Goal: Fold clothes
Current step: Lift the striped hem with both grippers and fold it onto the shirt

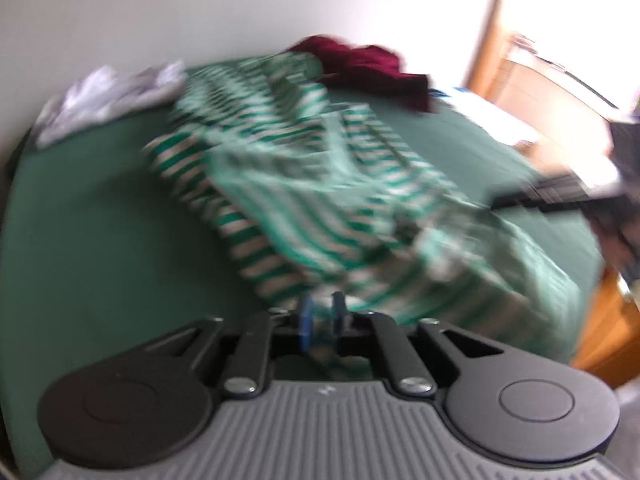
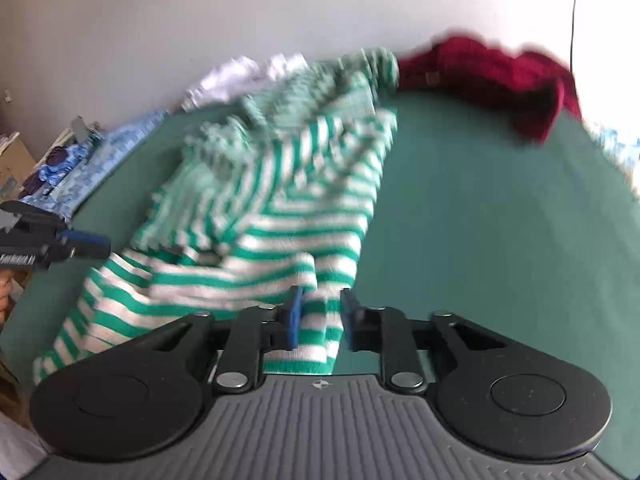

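A green-and-white striped garment (image 1: 304, 184) lies rumpled across the green table (image 1: 88, 216); both views are blurred. My left gripper (image 1: 322, 312) is shut on a near edge of it, cloth pinched between the blue pads. My right gripper (image 2: 320, 312) is shut on another edge of the striped garment (image 2: 280, 216), a thick fold held between its pads. The right gripper shows in the left wrist view (image 1: 560, 196) at the far right. The left gripper shows in the right wrist view (image 2: 60, 240) at the left edge.
A dark red garment (image 1: 368, 68) lies at the far edge, also in the right wrist view (image 2: 504, 76). A white garment (image 1: 108, 96) lies at the far left corner by the wall. Blue patterned cloth (image 2: 92, 156) and clutter lie left of the table (image 2: 480, 216).
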Motion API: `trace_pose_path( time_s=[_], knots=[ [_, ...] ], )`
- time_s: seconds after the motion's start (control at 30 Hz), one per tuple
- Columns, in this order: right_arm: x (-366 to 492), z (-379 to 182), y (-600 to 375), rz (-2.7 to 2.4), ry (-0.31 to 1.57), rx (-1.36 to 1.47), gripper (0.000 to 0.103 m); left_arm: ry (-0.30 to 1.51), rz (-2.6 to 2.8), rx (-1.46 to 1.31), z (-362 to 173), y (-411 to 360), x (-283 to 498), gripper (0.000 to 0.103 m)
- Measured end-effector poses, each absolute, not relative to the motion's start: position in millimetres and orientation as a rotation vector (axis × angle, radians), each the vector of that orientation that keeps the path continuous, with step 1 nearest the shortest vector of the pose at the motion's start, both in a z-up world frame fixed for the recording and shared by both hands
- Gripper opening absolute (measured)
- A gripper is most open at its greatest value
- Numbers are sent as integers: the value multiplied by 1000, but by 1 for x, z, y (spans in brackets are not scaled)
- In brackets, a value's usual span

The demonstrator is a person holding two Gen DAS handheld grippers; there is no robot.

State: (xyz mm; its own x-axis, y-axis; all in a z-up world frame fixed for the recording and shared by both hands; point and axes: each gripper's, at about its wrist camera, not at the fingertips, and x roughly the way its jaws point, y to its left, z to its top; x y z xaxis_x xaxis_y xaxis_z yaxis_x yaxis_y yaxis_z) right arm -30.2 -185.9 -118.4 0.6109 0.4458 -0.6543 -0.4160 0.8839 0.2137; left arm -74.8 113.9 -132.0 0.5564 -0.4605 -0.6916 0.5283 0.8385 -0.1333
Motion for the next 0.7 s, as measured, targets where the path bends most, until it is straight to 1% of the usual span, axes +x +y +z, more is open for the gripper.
trace_pose_path(
  time_s=[0.07, 0.13, 0.17, 0.23, 0.27, 0.33, 0.37, 0.4, 0.43, 0.63, 0.7],
  knots=[
    [-39, -105, -183, 556, 731, 18, 26, 763, -639, 143, -126, 108, -89, 51],
    [-41, -102, -173, 611, 750, -7, 26, 792, -684, 214, -131, 98, -91, 53],
    [-42, -101, -169, 637, 758, -20, 26, 807, -689, 253, -136, 94, -90, 57],
    [-44, -106, -161, 663, 764, -51, 26, 836, -669, 255, -144, 94, -85, 57],
    [-45, -109, -157, 667, 768, -67, 26, 854, -660, 245, -147, 95, -81, 54],
    [-45, -116, -152, 666, 788, -70, 26, 894, -641, 220, -152, 96, -75, 33],
    [-45, -119, -150, 666, 797, -66, 26, 899, -639, 213, -153, 97, -74, 25],
    [-46, -121, -149, 662, 802, -67, 26, 889, -637, 216, -151, 98, -75, 6],
    [-48, -123, -149, 656, 805, -70, 26, 877, -633, 223, -148, 98, -78, 4],
    [-53, -128, -156, 595, 817, -62, 27, 777, -579, 280, -119, 109, -80, 5],
    [-51, -130, -158, 566, 821, -54, 27, 784, -562, 266, -116, 117, -68, 6]
  ],
)
